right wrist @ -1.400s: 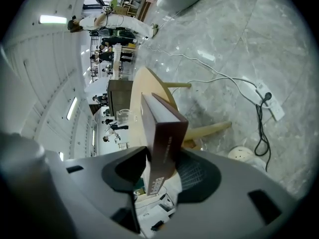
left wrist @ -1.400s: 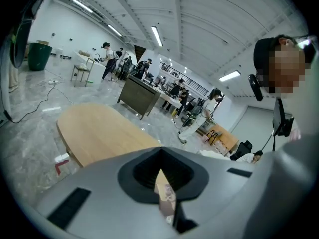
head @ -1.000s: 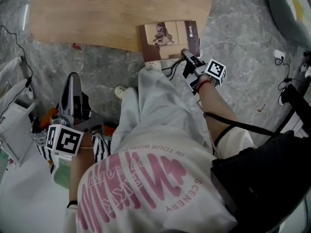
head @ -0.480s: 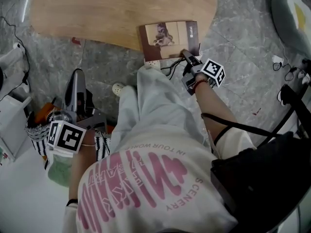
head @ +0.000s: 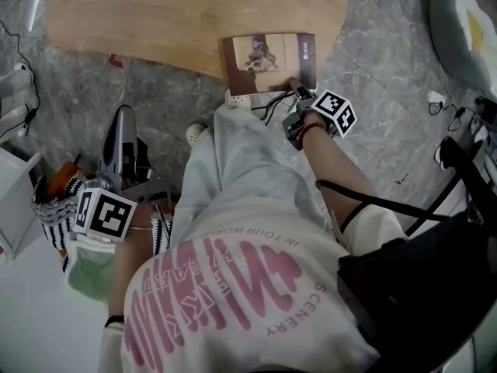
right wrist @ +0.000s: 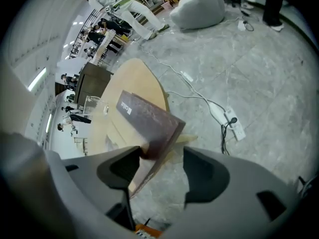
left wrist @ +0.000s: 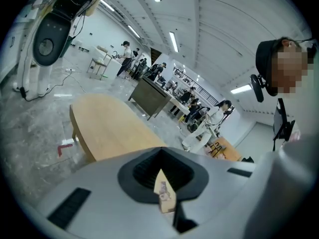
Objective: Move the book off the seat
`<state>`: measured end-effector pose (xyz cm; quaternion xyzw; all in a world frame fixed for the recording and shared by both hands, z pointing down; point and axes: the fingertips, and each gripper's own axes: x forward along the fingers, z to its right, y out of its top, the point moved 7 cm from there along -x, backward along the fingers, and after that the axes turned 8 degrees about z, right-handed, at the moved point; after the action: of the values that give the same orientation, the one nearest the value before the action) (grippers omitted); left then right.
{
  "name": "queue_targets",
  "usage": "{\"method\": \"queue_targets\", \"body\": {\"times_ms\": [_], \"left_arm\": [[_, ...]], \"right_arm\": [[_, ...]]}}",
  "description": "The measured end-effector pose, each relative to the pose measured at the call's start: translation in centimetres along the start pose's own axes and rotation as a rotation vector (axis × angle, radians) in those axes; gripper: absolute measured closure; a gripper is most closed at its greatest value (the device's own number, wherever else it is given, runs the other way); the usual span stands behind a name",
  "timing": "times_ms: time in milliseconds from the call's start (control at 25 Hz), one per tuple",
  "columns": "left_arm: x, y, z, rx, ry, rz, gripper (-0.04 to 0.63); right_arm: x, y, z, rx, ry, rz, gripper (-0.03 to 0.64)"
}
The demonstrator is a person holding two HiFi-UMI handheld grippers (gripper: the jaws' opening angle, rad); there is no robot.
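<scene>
Change: right gripper [head: 293, 92] now tips down more steeply than it did a second ago. Its jaws have just been opening, with the near corner of the book [head: 270, 62] between them.
Nearest to us: our white sweatshirt [head: 233, 286] with pink lettering fills the bottom of the head view. A pale trouser leg [head: 241, 162] runs from it toward the seat.
Left gripper [head: 120, 124]: we hold it low at our left, beside the leg and well apart from the book. Its jaws are together with nothing between them.
Right gripper grip: the jaws stand wide apart. In its own view the book's corner sits against one jaw while the other jaw is clear of it, so we are not clamping the book.
Book: it has a brown cover with a picture on the front. It lies flat on the near edge of the seat, and its near part juts past that edge toward us.
Seat [head: 155, 22]: pale wood with a rounded outline, standing on a grey stone floor [head: 373, 76].
Floor detail: a white power strip [head: 238, 98] with a cable lies just below the book's near edge.
Farthest: in the left gripper view, people [left wrist: 219, 113] stand among tables far down a bright hall.
</scene>
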<state>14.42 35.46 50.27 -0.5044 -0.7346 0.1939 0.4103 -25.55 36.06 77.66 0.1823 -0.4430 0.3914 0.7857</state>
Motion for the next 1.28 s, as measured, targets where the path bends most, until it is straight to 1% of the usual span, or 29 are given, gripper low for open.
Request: {"method": "queue_targets", "body": {"times_ms": [40,80,200,280,360,440,520,640,800,920,1000,1080,1120,1160,1200,1280], "left_arm": [[0.0,0.0,-0.1,-0.008,-0.006,0.005,0.588],[-0.1,0.0,-0.2,-0.016,-0.01,0.011,0.588],[-0.6,0.1,-0.4,-0.024,-0.023,0.036,0.588],[-0.9,0.5,-0.3,0.014,-0.042,0.05,0.588],[-1.4,1.0,-0.5,0.045,-0.06,0.061,0.588],[-2.2,1.6,-1.2,0.036,-0.064,0.079,0.588],[-3.4,2.1,-1.9,0.021,-0.06,0.097,0.588],[-5.1,2.9,-3.0,0.026,-0.058,0.11,0.588],[-7.4,4.0,-4.7,0.071,-0.052,0.103,0.588],[-9.0,5.2,-5.5,0.098,-0.067,0.114,0.588],[-9.6,6.2,-5.8,0.093,-0.091,0.137,0.588],[-9.8,7.1,-6.0,0.077,-0.119,0.158,0.588],[-9.9,7.5,-5.9,0.059,-0.133,0.164,0.588],[-10.1,7.9,-5.8,0.033,-0.151,0.167,0.588],[-10.4,8.2,-5.5,0.005,-0.175,0.167,0.588],[-11.1,9.0,-4.3,-0.037,-0.248,0.159,0.588]], "right_arm": [[-0.1,0.0,0.0,-0.008,-0.022,0.008,0.336],[-0.2,-0.1,0.0,-0.005,-0.037,0.011,0.326],[-0.6,-0.6,0.1,0.015,-0.059,-0.01,0.324],[-1.1,-0.5,-0.2,0.011,-0.065,0.015,0.324],[-1.9,-0.4,-0.7,0.032,-0.049,0.074,0.322],[-2.9,-0.5,-1.4,0.06,-0.02,0.124,0.322],[-3.9,-0.8,-2.2,0.097,0.014,0.149,0.322],[-5.3,-1.6,-3.3,0.157,0.101,0.176,0.324],[-7.7,-2.3,-5.0,0.115,0.187,0.252,0.331],[-9.7,-2.7,-6.8,0.094,0.309,0.281,0.35],[-11.3,-2.4,-8.1,0.075,0.386,0.319,0.372],[-12.8,-1.9,-9.3,0.053,0.446,0.369,0.439],[-13.6,-1.7,-9.8,0.051,0.477,0.392,0.458],[-14.5,-1.6,-10.4,0.055,0.505,0.415,0.504],[-15.4,-1.7,-11.0,0.061,0.533,0.433,0.579],[-17.4,-1.9,-12.6,0.049,0.61,0.444,0.604]]}}
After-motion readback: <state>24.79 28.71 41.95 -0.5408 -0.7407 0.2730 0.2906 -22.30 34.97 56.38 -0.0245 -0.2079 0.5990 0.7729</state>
